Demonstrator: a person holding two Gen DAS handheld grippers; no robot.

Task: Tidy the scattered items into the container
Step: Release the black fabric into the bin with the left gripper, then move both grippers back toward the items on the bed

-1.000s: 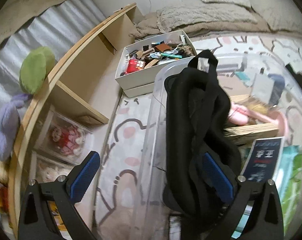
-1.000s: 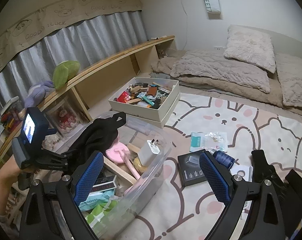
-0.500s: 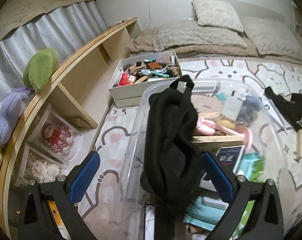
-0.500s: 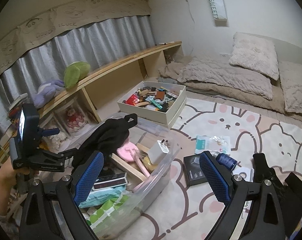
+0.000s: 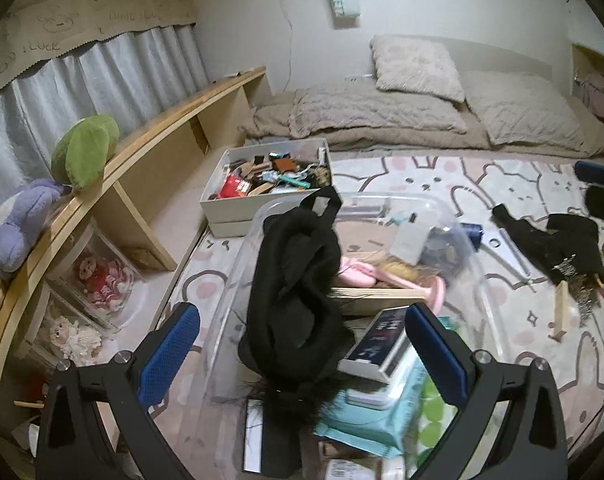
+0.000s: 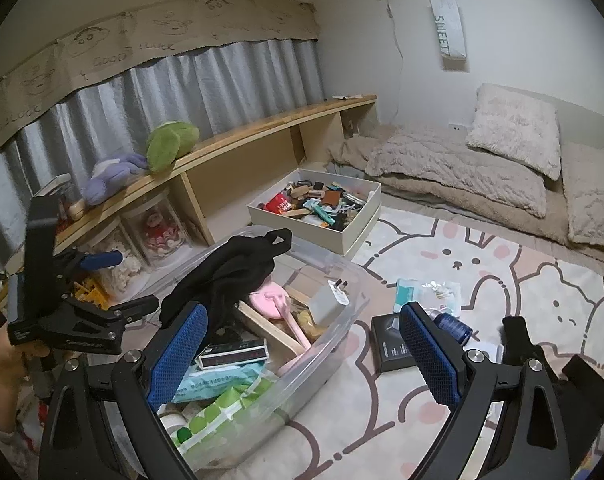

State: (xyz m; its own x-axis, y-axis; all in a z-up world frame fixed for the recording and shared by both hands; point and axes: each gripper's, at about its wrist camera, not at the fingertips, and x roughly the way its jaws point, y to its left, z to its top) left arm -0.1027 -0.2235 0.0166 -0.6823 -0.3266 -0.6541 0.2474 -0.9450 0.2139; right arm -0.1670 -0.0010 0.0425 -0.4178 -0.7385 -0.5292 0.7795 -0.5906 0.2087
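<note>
A clear plastic bin (image 6: 341, 336) sits on the rug, holding a black bag (image 6: 230, 276), a pink scoop (image 6: 274, 300), a white charger (image 6: 329, 300), a wooden piece, a dark box and wipes. In the left wrist view the black bag (image 5: 298, 280) drapes over the bin's near rim (image 5: 238, 272). My left gripper (image 5: 302, 352) is open and empty above it; it also shows in the right wrist view (image 6: 102, 284). My right gripper (image 6: 302, 352) is open and empty. Scattered on the rug: a black box (image 6: 389, 348), a blue bottle (image 6: 449, 324), a teal packet (image 6: 425, 292), black cloth (image 5: 549, 236).
A white box (image 6: 357, 224) of small items stands behind the bin. A low wooden shelf (image 6: 262, 128) with plush toys runs along the left. Bedding and pillows (image 6: 481, 168) lie at the back. A wooden stick (image 5: 559, 312) and metal bits lie on the bunny rug.
My left gripper has pulled back and up from the black bag, which now rests on the bin's rim. My right gripper has risen slightly and stays open.
</note>
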